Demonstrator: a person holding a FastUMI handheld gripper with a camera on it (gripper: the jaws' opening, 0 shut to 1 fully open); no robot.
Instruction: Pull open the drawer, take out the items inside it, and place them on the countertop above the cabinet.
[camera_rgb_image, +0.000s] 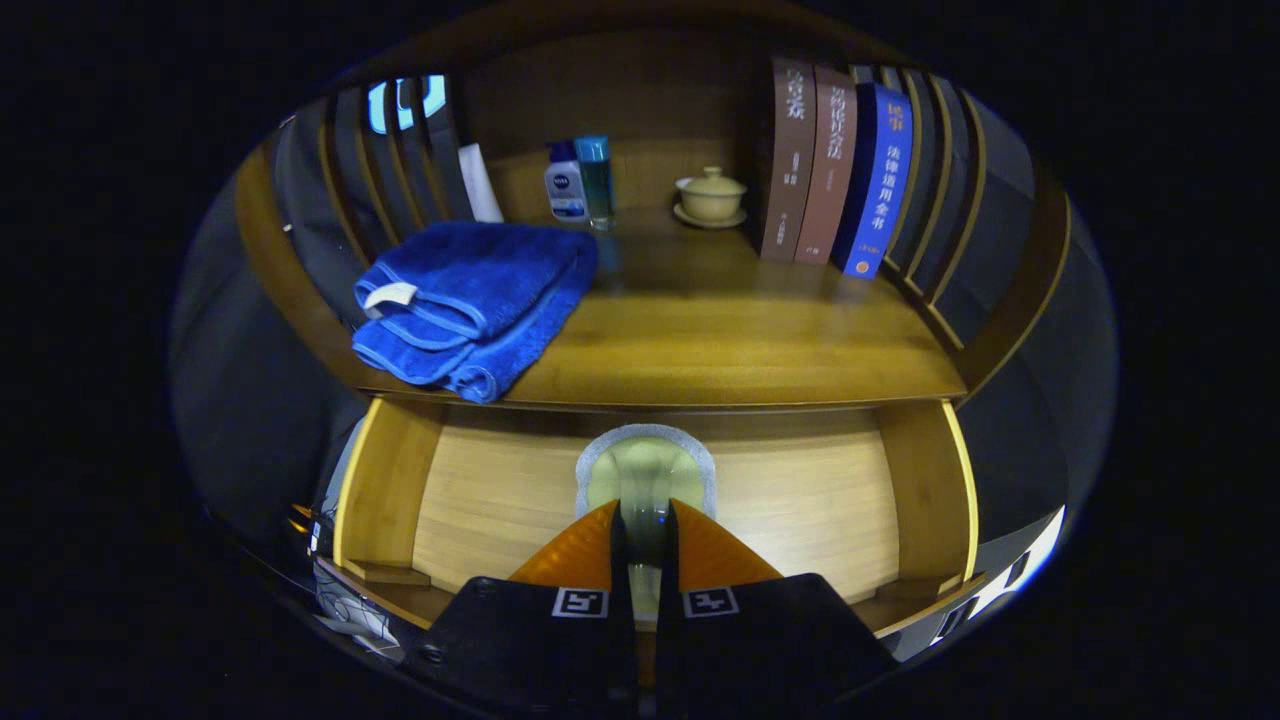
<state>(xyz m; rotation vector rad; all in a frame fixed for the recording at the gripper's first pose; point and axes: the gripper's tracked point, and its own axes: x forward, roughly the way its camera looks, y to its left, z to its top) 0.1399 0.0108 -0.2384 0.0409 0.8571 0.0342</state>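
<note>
- A pale cloth (645, 465) in the open drawer (800, 490) is pinched by the hand-held gripper (645, 530).
- A folded blue towel (470, 300) is seen on the tabletop (720, 340) above.

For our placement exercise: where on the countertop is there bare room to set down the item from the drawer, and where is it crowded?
The fingers pinch a pale item in the open drawer. The countertop is bare in front, between the towel and the right rail. The back is crowded: bottles, lidded cup, books.
</note>
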